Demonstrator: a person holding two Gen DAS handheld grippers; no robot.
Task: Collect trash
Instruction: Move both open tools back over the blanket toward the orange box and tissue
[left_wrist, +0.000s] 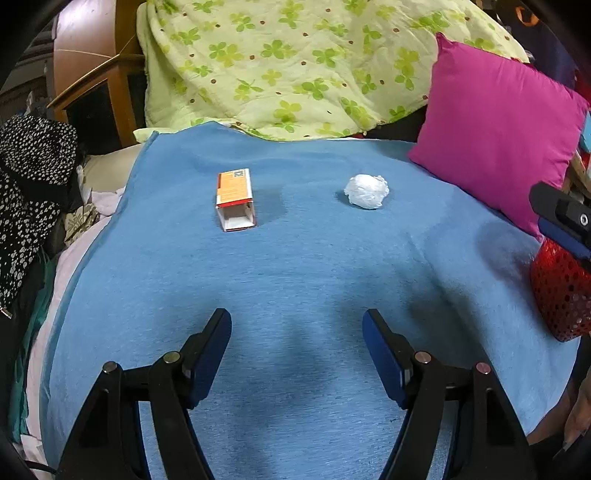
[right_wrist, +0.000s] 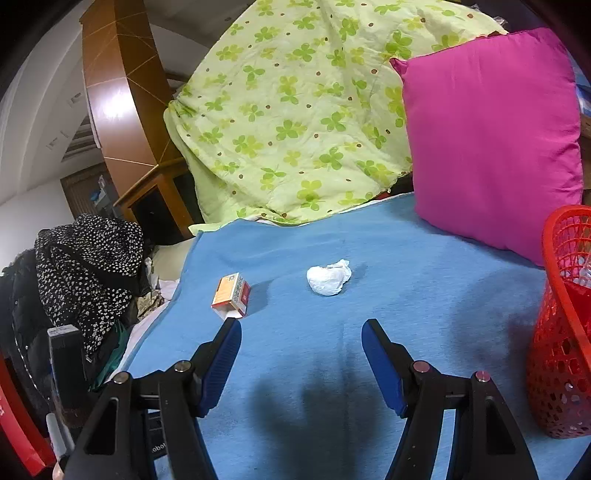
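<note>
A blue blanket (left_wrist: 295, 258) covers the bed and serves as the landmark here. On it, toward its far half, lie two pieces of trash well apart: an orange-and-white box (left_wrist: 235, 199) on its side with its open end facing the cameras, and a crumpled white wad (left_wrist: 366, 191) to the box's right. Behind the blanket's far edge a green clover-print quilt (left_wrist: 295, 62) is heaped up, and a magenta pillow (left_wrist: 498, 129) leans at the blanket's far right corner. A red mesh basket (right_wrist: 561, 332) stands on the blanket's right edge, just in front of the pillow. Off the blanket's left edge hangs a black dotted cloth (right_wrist: 88, 273), with a wooden cabinet (right_wrist: 155, 199) behind it and pale bedding showing under the blanket. The left gripper (left_wrist: 297, 319) hovers above the blanket's near half, its fingers spread wide with nothing between them. The right gripper (right_wrist: 301, 328) does likewise, fingers wide and empty, its left finger tip just before the box.
</note>
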